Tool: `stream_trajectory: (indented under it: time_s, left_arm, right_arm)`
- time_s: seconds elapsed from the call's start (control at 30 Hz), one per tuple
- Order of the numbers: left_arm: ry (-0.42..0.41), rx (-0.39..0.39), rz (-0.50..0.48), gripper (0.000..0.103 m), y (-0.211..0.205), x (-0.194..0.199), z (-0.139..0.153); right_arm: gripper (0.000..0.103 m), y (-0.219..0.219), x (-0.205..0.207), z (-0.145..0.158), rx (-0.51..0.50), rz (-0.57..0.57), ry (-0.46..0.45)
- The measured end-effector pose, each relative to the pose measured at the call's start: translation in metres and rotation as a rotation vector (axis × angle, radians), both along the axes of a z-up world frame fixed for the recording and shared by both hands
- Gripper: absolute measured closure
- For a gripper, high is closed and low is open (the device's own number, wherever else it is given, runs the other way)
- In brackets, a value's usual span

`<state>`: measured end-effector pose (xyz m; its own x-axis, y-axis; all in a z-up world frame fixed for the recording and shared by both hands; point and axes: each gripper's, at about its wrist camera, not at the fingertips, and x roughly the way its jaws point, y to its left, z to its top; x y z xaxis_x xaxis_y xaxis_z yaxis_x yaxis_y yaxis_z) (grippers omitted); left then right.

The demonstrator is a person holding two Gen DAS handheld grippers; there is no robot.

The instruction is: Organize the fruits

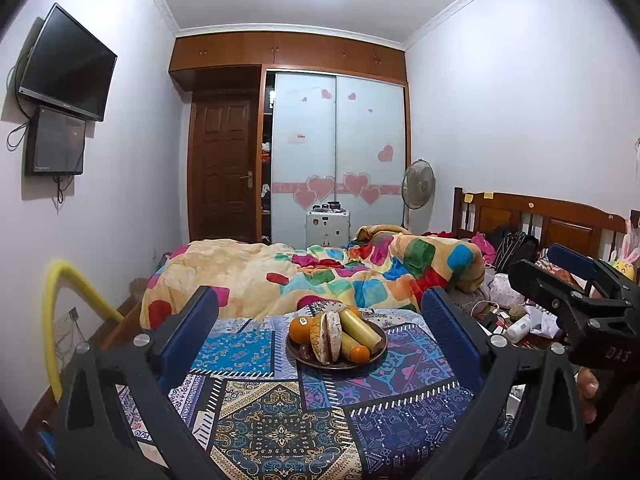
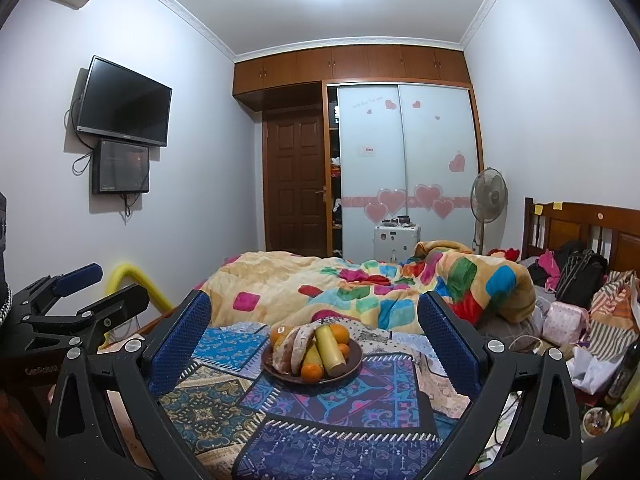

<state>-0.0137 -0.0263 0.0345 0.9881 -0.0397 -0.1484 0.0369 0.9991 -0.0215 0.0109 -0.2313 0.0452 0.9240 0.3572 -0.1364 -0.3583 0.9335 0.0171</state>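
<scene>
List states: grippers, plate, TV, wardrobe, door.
left gripper: jaws open, empty
right gripper: jaws open, empty
plate: on patterned cloth, loaded with fruit
TV: screen dark
wardrobe sliding door: partly open at the left
room door: closed

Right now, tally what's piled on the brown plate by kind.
On the plate:
Oranges: 3
Yellow cylinders: 2
Round bread-like pieces: 2
Total: 7 visible; more may be hidden.
</scene>
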Motion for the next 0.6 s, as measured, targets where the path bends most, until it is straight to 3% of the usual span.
stream_trajectory:
  time_s: [0.6]
  left_arm:
    - [0.003, -0.016, -0.013, 0.0, -0.0019, 0.0002, 0.0032]
  right_arm:
    - [0.0, 0.0012, -0.0009, 0.0055, 0.018, 0.014, -0.008]
